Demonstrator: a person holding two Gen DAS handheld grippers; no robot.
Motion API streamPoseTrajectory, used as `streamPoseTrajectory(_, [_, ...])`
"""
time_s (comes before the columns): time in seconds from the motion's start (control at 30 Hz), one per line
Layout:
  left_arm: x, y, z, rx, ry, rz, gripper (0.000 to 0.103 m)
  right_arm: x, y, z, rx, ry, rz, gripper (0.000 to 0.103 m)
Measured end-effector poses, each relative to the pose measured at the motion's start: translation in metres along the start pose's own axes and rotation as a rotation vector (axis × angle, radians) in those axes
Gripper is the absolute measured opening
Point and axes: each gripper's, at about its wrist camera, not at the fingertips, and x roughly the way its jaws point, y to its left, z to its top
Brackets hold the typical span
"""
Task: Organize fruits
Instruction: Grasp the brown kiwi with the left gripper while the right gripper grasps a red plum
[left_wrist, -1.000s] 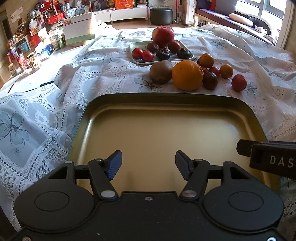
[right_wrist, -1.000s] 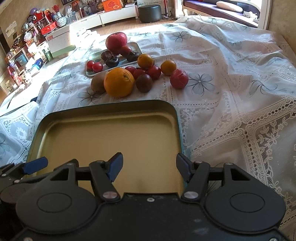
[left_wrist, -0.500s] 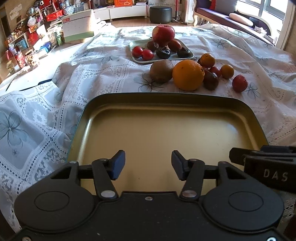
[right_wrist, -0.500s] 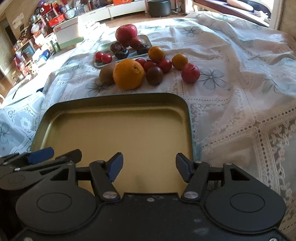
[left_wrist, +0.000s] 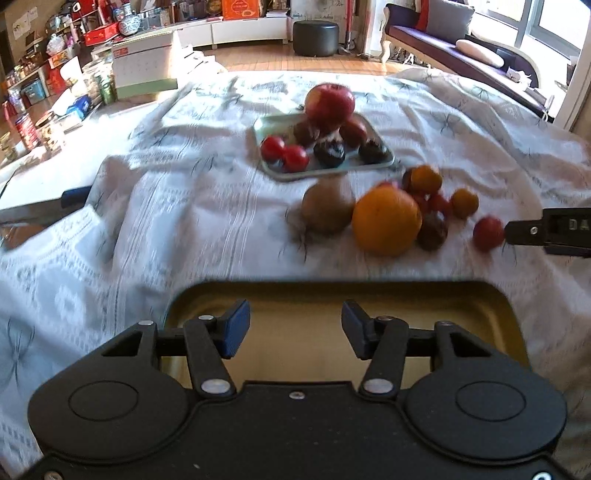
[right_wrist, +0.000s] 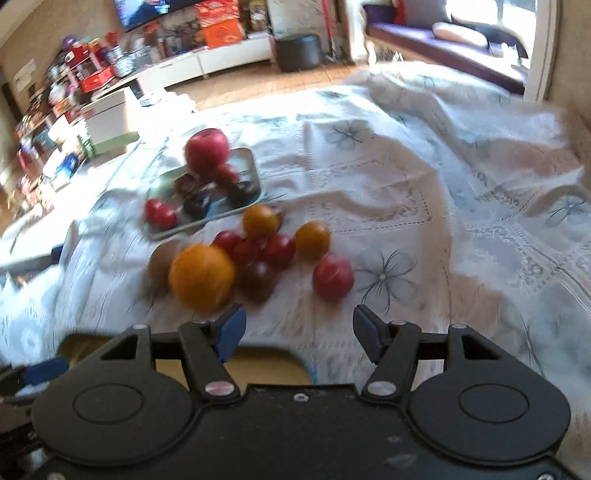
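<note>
On lace cloth (left_wrist: 184, 229), round orange (left_wrist: 386, 220)

Two trays: one gold tray (left_wrist: 491, 306), one small grey tray (left_wrist: 384, 164) holding 1 big apple (left_wrist: 330, 104) plus 6 smaller fruits. Loose on the cloth (left_wrist: 166, 221): 1 large orange (left_wrist: 386, 220), 1 brown kiwi-like fruit (left_wrist: 327, 210), 2 small orange fruits, about 5 red or dark small ones; blur makes that last count approximate.
</note>
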Motion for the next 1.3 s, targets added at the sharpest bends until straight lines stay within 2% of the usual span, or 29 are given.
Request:
streamPoseTrajectory(0.13, [0.012, -0.003, 0.019, 0.007, -0.003, -0.007, 0.059, 0.03, -0.021, 0.022, 0.075, 0.067, -0.006, 0.066])
streamPoseTrajectory(0.3, [0.034, -0.007, 0.039, 0.013, 0.031, -0.046, 0.059, 0.056, -0.032, 0.024, 0.117, 0.116, -0.013, 0.066])
streamPoseTrajectory(0.77, [0.095, -0.012, 0.086, -0.027, 0.06, 0.005, 0.059, 0.085, -0.018, 0.031, 0.045, 0.112, -0.089, 0.064])
streamPoseTrajectory(0.83, [0.105, -0.011, 0.09, -0.054, 0.071, -0.001, 0.064, 0.089, -0.017, 0.031, 0.04, 0.116, -0.096, 0.064])
streamPoseTrajectory(0.93, [0.115, -0.015, 0.095, -0.069, 0.093, -0.039, 0.063, 0.093, -0.016, 0.03, 0.032, 0.131, -0.096, 0.064])
streamPoseTrajectory(1.1, [0.127, -0.025, 0.097, -0.035, 0.094, -0.031, 0.066, 0.094, -0.011, 0.027, 0.002, 0.123, -0.101, 0.065])
streamPoseTrajectory(1.17, [0.132, -0.025, 0.097, -0.03, 0.097, -0.026, 0.07, 0.094, -0.011, 0.027, 0.004, 0.119, -0.1, 0.065])
streamPoseTrajectory(1.3, [0.146, -0.017, 0.098, -0.075, 0.117, -0.041, 0.075, 0.095, -0.015, 0.028, 0.033, 0.125, -0.097, 0.064])
